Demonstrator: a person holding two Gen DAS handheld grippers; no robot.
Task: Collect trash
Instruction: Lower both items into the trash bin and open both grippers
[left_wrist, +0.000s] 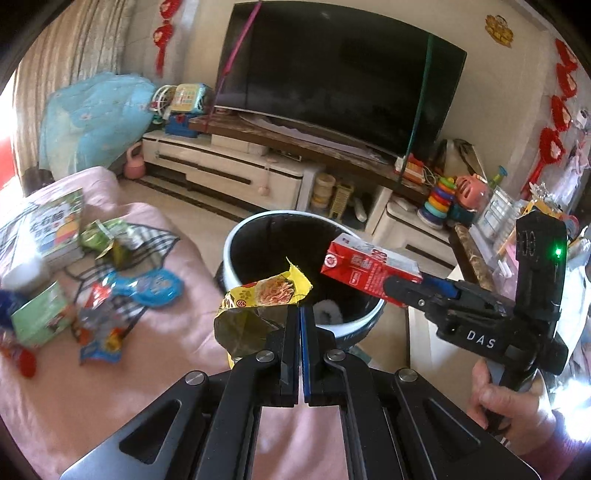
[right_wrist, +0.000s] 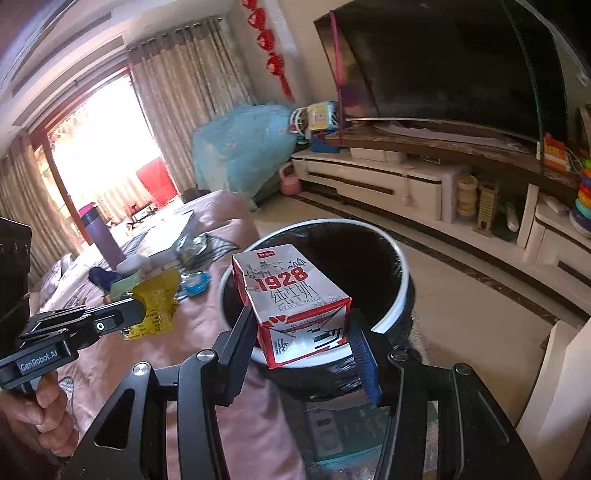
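Both hands are loaded up and parked at the trash bin (left_wrist: 236, 236) right now. The right gripper (right_wrist: 301, 332) has its jaws clamped on the two sides of a red-and-white milk carton (right_wrist: 291, 306), whose long axis points forward out over the bin's mouth, so I'd guess letting go drops it straight in. The left gripper (left_wrist: 300, 321) has its jaws pressed nearly together, pinching a corner of a crumpled yellow snack wrapper (left_wrist: 262, 299), which hangs to the left of the jaws, over the bin's near-left rim rather than dead centre. It probably needs a nudge forward and right first. The right hand looks better placed to drop. More wrappers (left_wrist: 107, 295) sit on the pink bed cover (left_wrist: 155, 350) to the left. Something pale lies inside the bin but I can't tell what, and the bin's base is cut off by the grippers.
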